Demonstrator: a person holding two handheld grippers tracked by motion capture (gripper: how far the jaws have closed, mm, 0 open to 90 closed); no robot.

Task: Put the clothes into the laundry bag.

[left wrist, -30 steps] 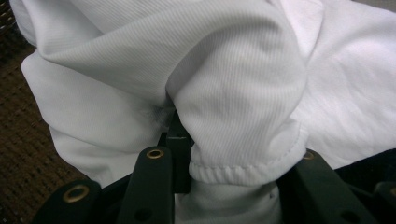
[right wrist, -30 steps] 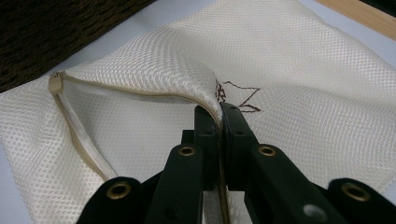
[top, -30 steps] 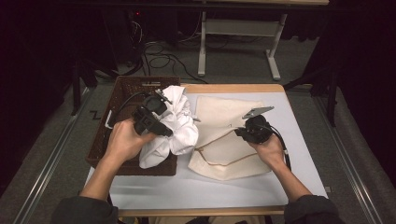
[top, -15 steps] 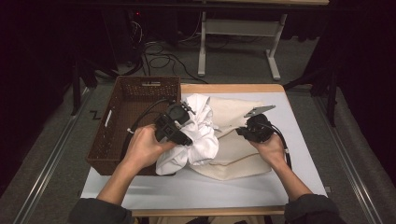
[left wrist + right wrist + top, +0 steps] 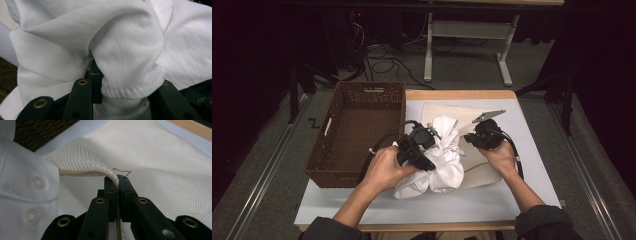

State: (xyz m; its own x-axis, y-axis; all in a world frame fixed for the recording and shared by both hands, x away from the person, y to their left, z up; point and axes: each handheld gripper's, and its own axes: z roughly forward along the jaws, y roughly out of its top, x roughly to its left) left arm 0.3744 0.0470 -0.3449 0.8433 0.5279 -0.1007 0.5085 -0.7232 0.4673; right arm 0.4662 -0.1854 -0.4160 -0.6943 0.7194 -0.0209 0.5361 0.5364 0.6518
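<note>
A bunched white shirt (image 5: 441, 155) hangs at the table's middle, held by my left gripper (image 5: 424, 146), which is shut on it. In the left gripper view its ribbed folds (image 5: 117, 42) and a stitched hem drape over the jaws. Under and behind the shirt lies a cream mesh bag (image 5: 462, 114). My right gripper (image 5: 472, 138) is shut on that bag's upper edge, lifting it. The right gripper view shows the mesh bag (image 5: 155, 160) pinched between the closed jaws, with the shirt's buttoned placket (image 5: 32, 195) at the left.
A brown wicker basket (image 5: 343, 170) stands at the table's left side, with nothing in it. A pale blue mat (image 5: 532, 165) covers the wooden tabletop. Cables and a white stand's legs lie on the floor behind the table.
My left gripper has carried the white shirt from over the basket rightward onto the mesh bag. The right gripper has kept its hold and barely moved.
</note>
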